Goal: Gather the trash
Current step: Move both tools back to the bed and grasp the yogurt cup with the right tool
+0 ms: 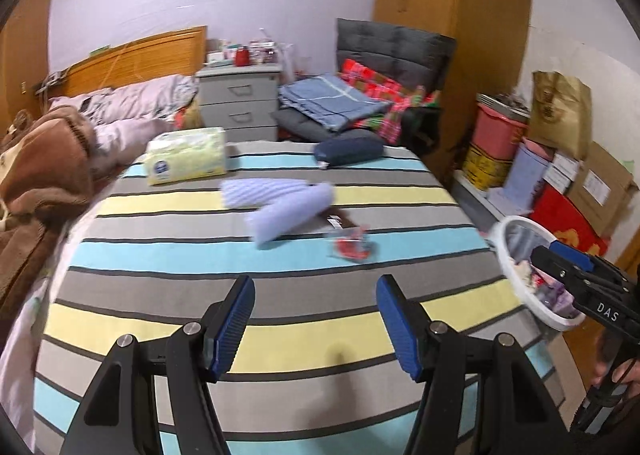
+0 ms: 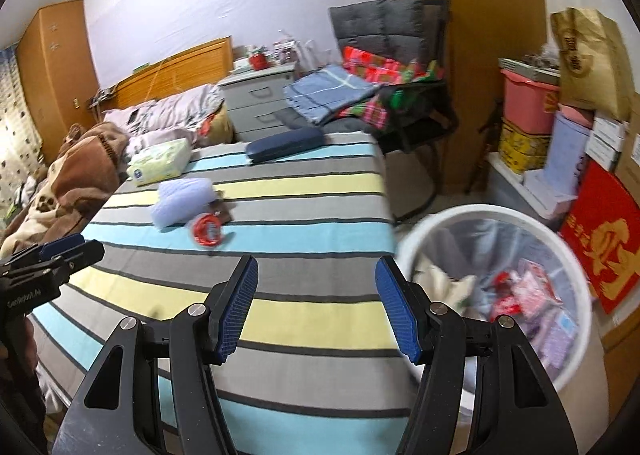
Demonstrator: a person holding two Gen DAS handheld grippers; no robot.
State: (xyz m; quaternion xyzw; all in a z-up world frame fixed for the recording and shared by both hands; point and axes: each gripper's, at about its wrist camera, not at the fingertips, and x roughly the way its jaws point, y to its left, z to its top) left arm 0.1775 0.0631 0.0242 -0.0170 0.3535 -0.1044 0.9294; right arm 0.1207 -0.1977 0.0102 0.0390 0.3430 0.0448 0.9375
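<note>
Tissue pack (image 1: 186, 156), navy case (image 1: 347, 151) and lilac cloth (image 1: 280, 203) on striped bedspread (image 1: 280, 319).

Red wrapper (image 1: 351, 245) on striped bed (image 1: 280, 319)

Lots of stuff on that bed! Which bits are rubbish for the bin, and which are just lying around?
Part of the job:
- red-and-clear wrapper
- dark brown wrapper
- white bin, already holding trash
- left gripper and right gripper, both open and empty

Probably just lying about:
- tissue pack
- lilac cloth
- navy case
- brown blanket
</note>
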